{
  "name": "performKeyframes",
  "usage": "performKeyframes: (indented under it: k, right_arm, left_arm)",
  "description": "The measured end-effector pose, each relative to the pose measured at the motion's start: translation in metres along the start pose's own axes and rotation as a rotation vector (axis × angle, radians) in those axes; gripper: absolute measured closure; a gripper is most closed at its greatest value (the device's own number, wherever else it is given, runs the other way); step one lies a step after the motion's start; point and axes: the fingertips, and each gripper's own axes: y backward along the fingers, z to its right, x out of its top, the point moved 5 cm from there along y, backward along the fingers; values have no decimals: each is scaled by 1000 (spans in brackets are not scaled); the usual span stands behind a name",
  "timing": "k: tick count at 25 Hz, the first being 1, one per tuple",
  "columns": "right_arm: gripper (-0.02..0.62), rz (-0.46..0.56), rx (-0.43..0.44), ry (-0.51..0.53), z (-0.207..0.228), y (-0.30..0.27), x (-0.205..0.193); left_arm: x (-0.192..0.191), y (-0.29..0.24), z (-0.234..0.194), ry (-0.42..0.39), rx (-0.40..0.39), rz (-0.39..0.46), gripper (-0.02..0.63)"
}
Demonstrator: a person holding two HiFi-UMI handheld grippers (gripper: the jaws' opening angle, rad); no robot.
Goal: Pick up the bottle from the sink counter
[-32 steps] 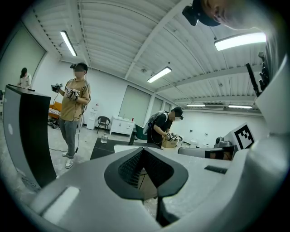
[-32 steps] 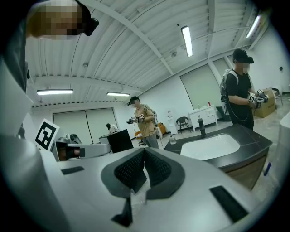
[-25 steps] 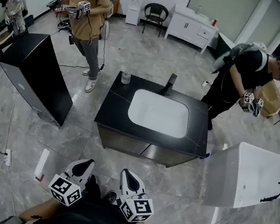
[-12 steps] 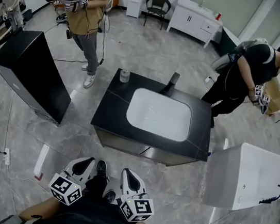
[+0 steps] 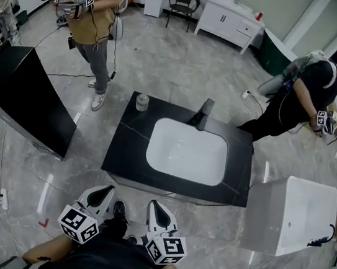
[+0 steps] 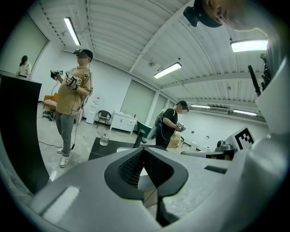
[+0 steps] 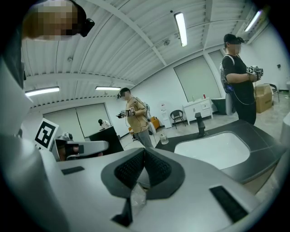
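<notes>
A small clear bottle (image 5: pixel 142 102) stands upright on the far left corner of the black sink counter (image 5: pixel 123 149), left of the white basin (image 5: pixel 187 151) and the black faucet (image 5: pixel 203 113). It also shows as a small bottle (image 6: pixel 104 138) in the left gripper view and as the bottle (image 7: pixel 164 139) in the right gripper view. My left gripper (image 5: pixel 105 191) and right gripper (image 5: pixel 155 206) hang side by side close to my body, short of the counter's near edge. Both are shut with nothing between their jaws, seen at the left gripper (image 6: pixel 143 152) and the right gripper (image 7: pixel 145 154).
A tall black cabinet (image 5: pixel 23 99) stands to the left and a white tub (image 5: pixel 291 215) to the right of the counter. A person in a tan shirt (image 5: pixel 91 0) stands beyond the bottle, another in black (image 5: pixel 310 89) at the far right. Cables and a power strip (image 5: pixel 3 199) lie on the floor.
The counter has come nearer and lower in the head view as I stepped forward. Both grippers keep their place near my body, still shut.
</notes>
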Motion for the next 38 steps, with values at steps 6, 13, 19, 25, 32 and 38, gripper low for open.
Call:
performKeyframes:
  k: [6,13,19,25,32,38]
  right_arm:
    - [589,-1,-26,15,4,-45,24]
    - [589,-21,-34,8,7,-88,37]
    - [589,-26,-14,22,14,-107,46]
    - [589,-28,24,13,34,-121,52]
    - [589,-20,80,4,74,-135,72]
    - [589,-34,117,-7,111,-148,83]
  left_arm:
    - [21,-30,-40,20,-28,6,606]
    - [36,-56,-76,29,-37,9,606]
    - [46,-73,-85,32,-26,23,606]
    - [46,-91,-85,15,22,15,606]
    - [50,-124,-71,-53,108,8,606]
    - [56,-163,-63,-75,161,6,606]
